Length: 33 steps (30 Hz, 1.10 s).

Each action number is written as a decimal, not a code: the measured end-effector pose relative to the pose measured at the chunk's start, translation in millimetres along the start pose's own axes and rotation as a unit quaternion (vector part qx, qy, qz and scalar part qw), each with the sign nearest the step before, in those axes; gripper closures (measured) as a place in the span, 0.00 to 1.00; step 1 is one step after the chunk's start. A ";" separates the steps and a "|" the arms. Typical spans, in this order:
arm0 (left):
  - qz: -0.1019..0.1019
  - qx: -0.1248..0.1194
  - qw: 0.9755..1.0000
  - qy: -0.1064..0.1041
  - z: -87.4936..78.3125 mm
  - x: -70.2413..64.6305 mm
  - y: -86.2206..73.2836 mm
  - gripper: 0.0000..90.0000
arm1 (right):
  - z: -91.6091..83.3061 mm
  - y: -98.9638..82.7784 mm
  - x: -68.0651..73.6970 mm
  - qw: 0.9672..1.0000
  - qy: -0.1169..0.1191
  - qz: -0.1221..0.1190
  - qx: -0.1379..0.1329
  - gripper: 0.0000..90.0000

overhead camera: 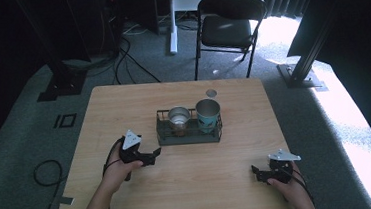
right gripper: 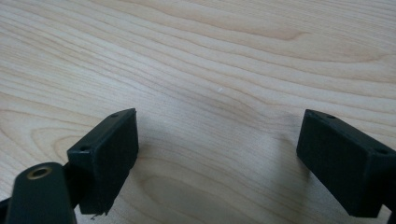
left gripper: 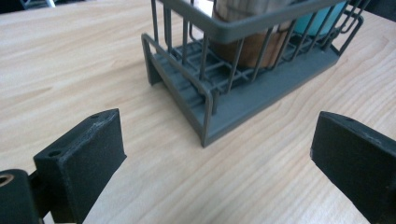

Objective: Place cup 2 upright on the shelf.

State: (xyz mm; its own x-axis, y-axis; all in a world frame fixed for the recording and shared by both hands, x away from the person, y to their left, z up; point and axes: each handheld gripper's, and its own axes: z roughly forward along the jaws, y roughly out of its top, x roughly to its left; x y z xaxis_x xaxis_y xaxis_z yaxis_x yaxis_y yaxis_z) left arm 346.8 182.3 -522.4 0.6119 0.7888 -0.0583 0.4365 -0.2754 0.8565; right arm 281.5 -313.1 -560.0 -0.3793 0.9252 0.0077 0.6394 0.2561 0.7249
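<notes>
Left gripper [overhead camera: 153,154] low beside wire rack [overhead camera: 189,134], jaws apart.

The table [overhead camera: 124,114] is light brown wood with wavy lines in it. The wire rack [overhead camera: 166,136] is dark grey. One cup [overhead camera: 179,118] in it is shiny silver on top and brown on the side. The other cup [overhead camera: 208,114] is blue-green. Both grippers, left [overhead camera: 150,156] and right [overhead camera: 259,171], are black.
</notes>
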 end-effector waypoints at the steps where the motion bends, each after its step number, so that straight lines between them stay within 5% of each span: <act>1: 0.002 0.001 1.000 0.002 -1.2 0.3 -1.4 0.04 | 0.0 0.0 0.0 1.000 0.000 0.000 0.000 0.14; 33: 0.015 0.049 0.999 0.014 -44.1 10.1 -40.6 0.04 | 0.0 0.0 0.0 1.000 0.000 0.000 0.000 0.14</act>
State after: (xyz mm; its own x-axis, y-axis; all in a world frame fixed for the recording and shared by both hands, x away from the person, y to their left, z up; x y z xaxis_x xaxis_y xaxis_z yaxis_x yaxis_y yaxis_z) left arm 306.2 225.7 -535.1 0.6082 0.7936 -0.0180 0.4812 -0.3506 0.8034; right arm 281.5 -313.2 -560.0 -0.3795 0.9251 0.0074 0.6393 0.2565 0.7249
